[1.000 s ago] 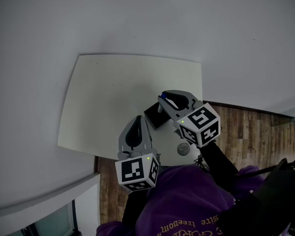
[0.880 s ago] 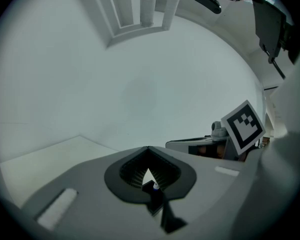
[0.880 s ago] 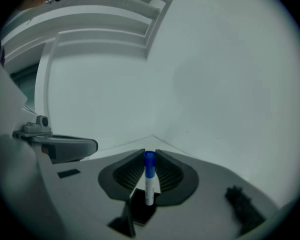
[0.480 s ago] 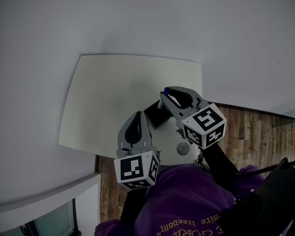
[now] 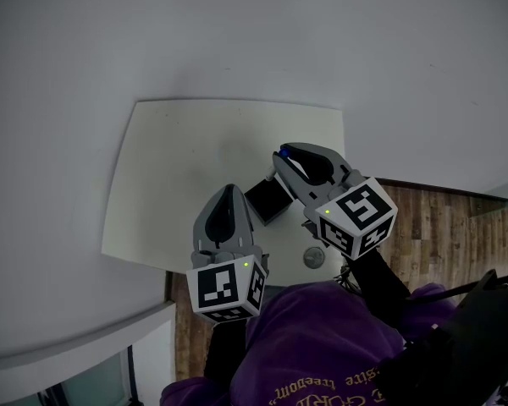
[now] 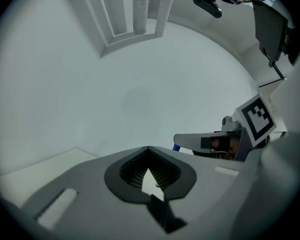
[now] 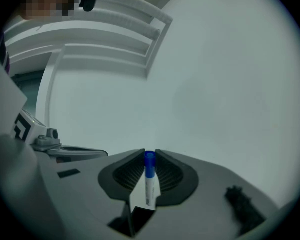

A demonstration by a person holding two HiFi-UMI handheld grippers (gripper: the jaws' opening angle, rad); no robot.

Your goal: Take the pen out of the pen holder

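My right gripper (image 5: 282, 156) is shut on a white pen with a blue cap (image 7: 149, 176), which stands upright between its pads. Only the blue cap (image 5: 283, 152) shows in the head view. The black pen holder (image 5: 267, 200) stands on the white table (image 5: 178, 176), below and to the left of the right gripper's tips. It does not show in either gripper view. My left gripper (image 5: 229, 190) hovers just left of the holder and does not touch it. Its jaws meet at the tips (image 6: 148, 150) with nothing between them.
A small round grey object (image 5: 313, 258) lies near the table's front edge, under the right gripper's marker cube (image 5: 356, 219). Wooden floor (image 5: 440, 227) shows to the right of the table. A pale wall lies behind it. The person's purple sleeve (image 5: 322, 337) fills the bottom.
Both grippers have risen. The right one carried the pen upward, away from the holder, which stayed in place on the table.
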